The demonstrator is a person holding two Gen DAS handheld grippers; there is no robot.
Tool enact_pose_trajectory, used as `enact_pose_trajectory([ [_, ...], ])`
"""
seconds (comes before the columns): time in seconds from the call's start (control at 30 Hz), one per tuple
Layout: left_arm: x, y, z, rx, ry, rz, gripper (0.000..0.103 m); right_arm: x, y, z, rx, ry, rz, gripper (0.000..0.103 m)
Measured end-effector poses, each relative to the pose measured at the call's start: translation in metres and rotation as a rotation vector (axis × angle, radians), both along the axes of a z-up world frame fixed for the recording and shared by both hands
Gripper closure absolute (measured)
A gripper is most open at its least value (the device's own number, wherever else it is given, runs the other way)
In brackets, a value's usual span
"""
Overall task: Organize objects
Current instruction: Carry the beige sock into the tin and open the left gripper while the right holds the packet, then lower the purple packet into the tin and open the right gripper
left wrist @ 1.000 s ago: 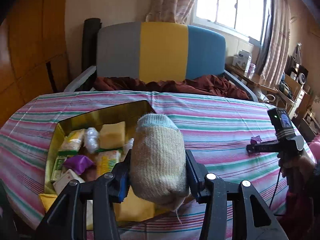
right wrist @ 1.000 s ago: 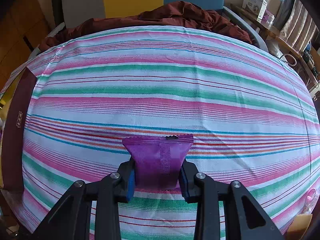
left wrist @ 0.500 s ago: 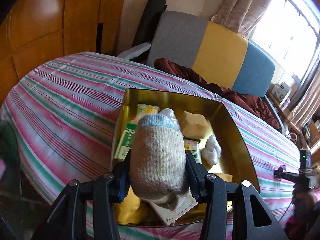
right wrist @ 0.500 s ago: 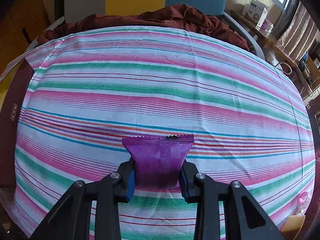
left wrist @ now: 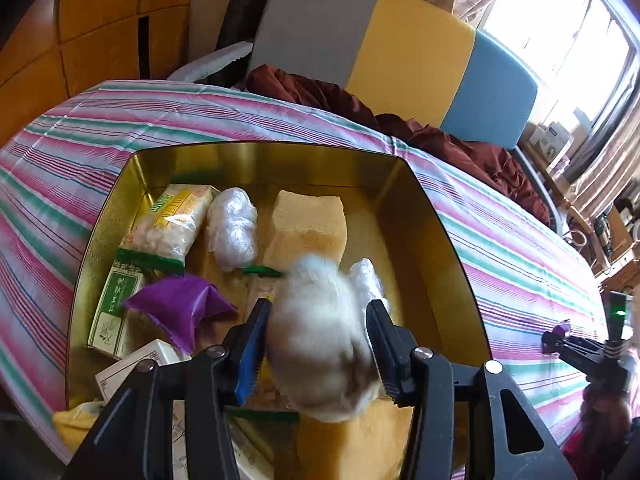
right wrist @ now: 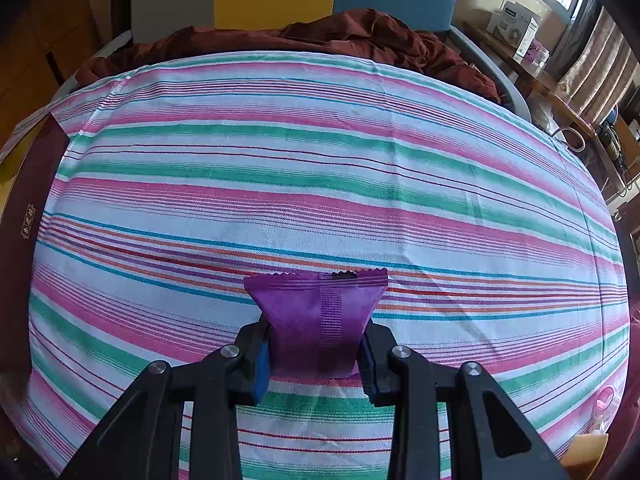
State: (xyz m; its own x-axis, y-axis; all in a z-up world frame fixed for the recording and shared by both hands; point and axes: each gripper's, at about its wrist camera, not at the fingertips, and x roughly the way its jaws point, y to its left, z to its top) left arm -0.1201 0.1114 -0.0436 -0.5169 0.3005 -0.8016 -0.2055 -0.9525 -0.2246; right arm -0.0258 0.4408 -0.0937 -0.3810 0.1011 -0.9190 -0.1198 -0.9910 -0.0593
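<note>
Left gripper (left wrist: 318, 346) is over the gold tin (left wrist: 432, 216), fingers parted wider than the rolled sock (left wrist: 320, 340) between them. Sock is blurred, so I can't tell if the pads still touch it; my read is it's mid-release or dropping. It hangs above the tin's near-middle, over a yellow sponge (left wrist: 352, 440) and just beside a white plastic wad (left wrist: 366, 280).

Tin already holds a noodle pack (left wrist: 176, 220), a clear plastic bundle (left wrist: 232, 232), a second sponge (left wrist: 306, 224), a purple sachet (left wrist: 180, 312) and a green-white box (left wrist: 116, 308).

To do this well I'd keep the fingers centred inside the walls, let the sock drop clear, then lift straight up so the pads don't drag it out. Free floor sits to the right of the far sponge; that's the better landing spot.

Right gripper (right wrist: 318, 354) is clamped on another purple sachet (right wrist: 320, 312), held above the striped bedsheet (right wrist: 320, 160), well apart from the tin. I'd bring it over next.
</note>
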Motion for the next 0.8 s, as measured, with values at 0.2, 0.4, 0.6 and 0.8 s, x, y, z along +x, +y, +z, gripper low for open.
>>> enact_pose_trajectory([
  [0.2,0.016,-0.002,0.008,-0.043,0.065,-0.016,0.05,-0.005,0.004,-0.002,-0.003,0.001,-0.008,0.069],
  [0.4,0.035,-0.015,0.021,-0.069,0.136,-0.009,0.05,-0.008,-0.004,0.004,0.028,0.01,0.002,0.069],
  [0.6,0.05,-0.036,0.035,-0.091,0.188,0.019,0.05,-0.015,-0.053,0.026,-0.039,0.083,0.078,0.069],
  [0.8,0.065,-0.057,0.042,-0.102,0.222,0.051,0.05,-0.015,-0.14,0.058,-0.091,0.15,0.222,0.069],
])
